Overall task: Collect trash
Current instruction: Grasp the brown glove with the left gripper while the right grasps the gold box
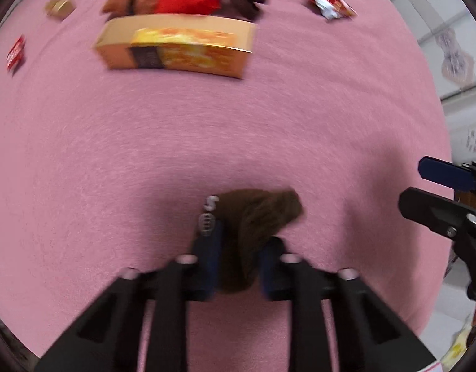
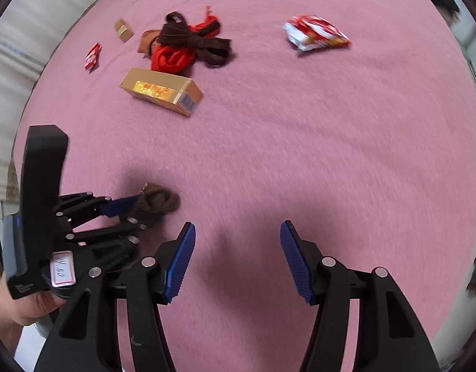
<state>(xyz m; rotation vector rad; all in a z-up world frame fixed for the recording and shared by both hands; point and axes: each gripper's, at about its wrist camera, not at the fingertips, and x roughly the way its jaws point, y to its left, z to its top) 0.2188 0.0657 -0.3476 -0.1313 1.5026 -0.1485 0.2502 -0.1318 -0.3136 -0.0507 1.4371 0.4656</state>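
A pink blanket-covered bed (image 2: 299,142) carries scattered litter. Going left to right across its far side in the right wrist view: a small red wrapper (image 2: 92,57) near the far left edge, a small gold box (image 2: 124,30), a heap of red and brown cloth (image 2: 188,43), a long gold carton (image 2: 162,91) lying just in front of that heap, and a crumpled red and white snack bag (image 2: 315,32) well apart toward the far right. Near the bed's front left, the left tool (image 1: 241,257) has its blue pads clamped on a brown fuzzy clump (image 1: 256,217) with a small white tag. Beside it, the right tool (image 2: 238,260) points down at bare blanket, its blue pads spread apart and holding nothing.
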